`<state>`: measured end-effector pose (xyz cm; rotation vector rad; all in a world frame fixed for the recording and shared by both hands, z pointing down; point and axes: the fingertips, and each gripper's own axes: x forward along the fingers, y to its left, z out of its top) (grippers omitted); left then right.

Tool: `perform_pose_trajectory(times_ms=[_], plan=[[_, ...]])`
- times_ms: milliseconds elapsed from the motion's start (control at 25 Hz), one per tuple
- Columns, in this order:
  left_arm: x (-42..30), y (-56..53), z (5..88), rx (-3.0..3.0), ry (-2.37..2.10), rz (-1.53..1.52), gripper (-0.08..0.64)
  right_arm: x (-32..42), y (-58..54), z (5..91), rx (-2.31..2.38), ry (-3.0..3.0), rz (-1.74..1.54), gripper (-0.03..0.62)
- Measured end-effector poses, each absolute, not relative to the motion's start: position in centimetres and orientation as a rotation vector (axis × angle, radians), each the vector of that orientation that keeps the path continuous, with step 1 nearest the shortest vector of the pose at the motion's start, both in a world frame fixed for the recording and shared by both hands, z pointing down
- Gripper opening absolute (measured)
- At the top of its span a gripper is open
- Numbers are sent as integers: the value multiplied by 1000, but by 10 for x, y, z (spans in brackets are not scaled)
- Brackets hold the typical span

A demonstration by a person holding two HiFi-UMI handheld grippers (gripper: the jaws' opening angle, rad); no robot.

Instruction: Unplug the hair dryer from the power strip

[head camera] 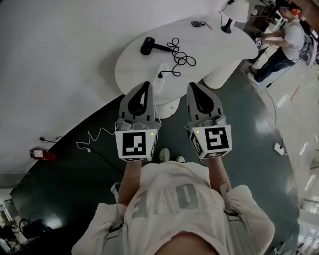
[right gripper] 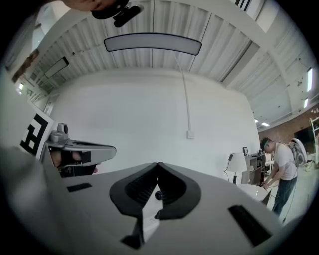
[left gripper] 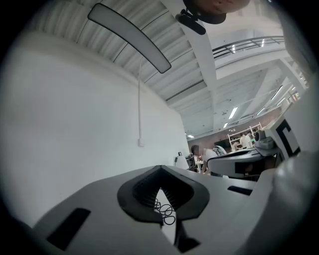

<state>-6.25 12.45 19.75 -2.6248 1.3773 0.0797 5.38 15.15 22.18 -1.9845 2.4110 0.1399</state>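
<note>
A black hair dryer point(head camera: 147, 46) lies on the white round table point(head camera: 134, 67), its black cord point(head camera: 180, 56) looped to a plug in the white power strip point(head camera: 161, 78) near the table's front edge. My left gripper point(head camera: 145, 83) is held in the air on the near side of the table, shut and empty, its tip just left of the strip in the head view. My right gripper point(head camera: 192, 84) is beside it, also shut and empty. In the left gripper view the cord loops point(left gripper: 167, 214) show below the left gripper's point(left gripper: 160, 168) closed tips. The right gripper point(right gripper: 158, 164) points level at the wall.
A table lamp point(head camera: 230, 15) and small dark items point(head camera: 198, 23) sit at the table's far side. A person point(head camera: 286, 42) stands at the upper right. On the dark floor lie a white cable point(head camera: 94, 137) and a red object point(head camera: 42, 154).
</note>
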Motion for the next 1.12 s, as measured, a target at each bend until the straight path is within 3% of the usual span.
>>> perform_pose_trajectory(times_ms=[480,1120], plan=[[-59,115,193,-2709,1292,158,12,47,139,236,-2018,2418,94,18],[-114,53,218,-2751,1385,172,12,20,114,257,-2054,2450,27,20]])
